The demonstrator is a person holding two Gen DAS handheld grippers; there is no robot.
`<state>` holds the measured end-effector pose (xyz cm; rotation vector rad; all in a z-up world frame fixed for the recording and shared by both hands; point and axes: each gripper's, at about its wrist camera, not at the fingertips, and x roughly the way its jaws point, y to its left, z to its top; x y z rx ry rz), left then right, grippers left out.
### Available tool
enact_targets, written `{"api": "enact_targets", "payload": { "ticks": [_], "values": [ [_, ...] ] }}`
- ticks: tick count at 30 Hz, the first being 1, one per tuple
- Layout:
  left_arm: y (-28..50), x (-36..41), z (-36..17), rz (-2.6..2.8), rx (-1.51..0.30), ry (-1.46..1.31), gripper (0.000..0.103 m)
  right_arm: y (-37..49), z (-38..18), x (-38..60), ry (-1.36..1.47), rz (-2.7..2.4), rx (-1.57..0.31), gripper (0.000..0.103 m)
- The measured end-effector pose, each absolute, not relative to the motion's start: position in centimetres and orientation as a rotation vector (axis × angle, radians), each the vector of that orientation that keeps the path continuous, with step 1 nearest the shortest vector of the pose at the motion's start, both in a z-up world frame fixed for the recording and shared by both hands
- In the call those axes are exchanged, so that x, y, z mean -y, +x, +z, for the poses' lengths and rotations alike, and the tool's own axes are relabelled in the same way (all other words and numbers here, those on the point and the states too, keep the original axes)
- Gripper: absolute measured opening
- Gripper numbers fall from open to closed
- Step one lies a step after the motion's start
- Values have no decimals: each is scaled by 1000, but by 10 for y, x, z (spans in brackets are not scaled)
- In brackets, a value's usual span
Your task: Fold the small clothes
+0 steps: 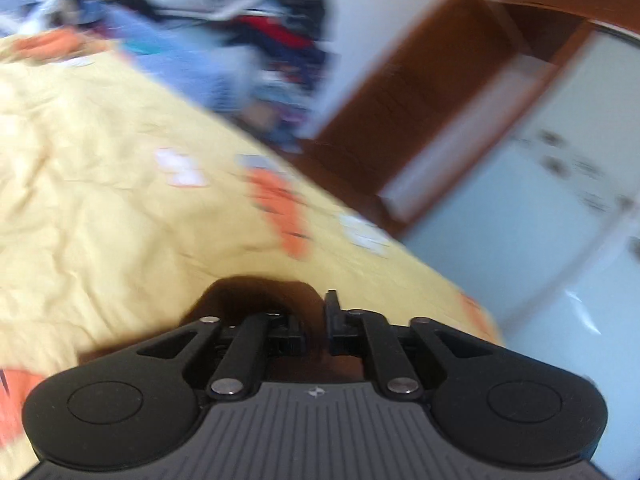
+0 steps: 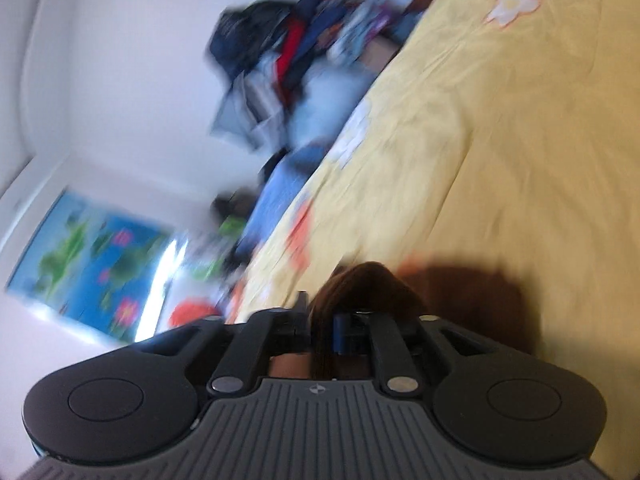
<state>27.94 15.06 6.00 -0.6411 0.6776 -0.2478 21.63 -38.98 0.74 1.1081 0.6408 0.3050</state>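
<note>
A brown garment (image 1: 256, 296) bulges up between and around the fingers of my left gripper (image 1: 316, 320), which is shut on it just above the yellow bedsheet (image 1: 100, 200). In the right wrist view the same brown garment (image 2: 360, 284) is bunched between the fingers of my right gripper (image 2: 320, 320), which is shut on it, and the cloth trails to the right over the yellow bedsheet (image 2: 500, 140). Both views are blurred by motion and most of the garment is hidden behind the gripper bodies.
A pile of mixed clothes (image 1: 248, 32) lies at the far end of the bed; it also shows in the right wrist view (image 2: 296, 64). A wooden door (image 1: 432, 92) and white cabinet (image 1: 560, 200) stand past the bed's edge. A blue poster (image 2: 92, 264) hangs on the wall.
</note>
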Motion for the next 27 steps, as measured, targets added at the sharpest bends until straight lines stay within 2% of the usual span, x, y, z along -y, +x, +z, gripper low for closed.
{"api": "enact_targets", "payload": {
  "ticks": [1,2,3,4,9,15,17,19,26,27],
  "values": [
    [285,-154,54,-196,-696,-668,35,221,1,391,1135,252,-625,69],
    [281,-157,51,-145,-699,-709,46,222,-4,392,1157,202,-618,92],
    [269,-163,48,-114,-675,-747,71,217,-6,391,1166,166,-606,95],
    [251,-167,47,-108,-630,-767,86,208,-8,388,1162,185,-586,96],
    [144,-184,43,-139,-564,-784,88,128,-5,383,1049,264,-593,96],
    [33,-195,4,-57,-568,-961,88,23,-18,388,983,176,-635,96],
    [23,-191,-9,-66,-584,-1004,88,13,-15,374,940,171,-652,98],
    [26,-181,-8,-73,-569,-961,97,18,-14,363,918,186,-684,103],
    [86,-152,-5,-40,-578,-817,97,83,-10,328,902,182,-679,103],
    [89,-147,-4,-32,-584,-791,97,90,-10,324,889,176,-670,97]
  ]
}}
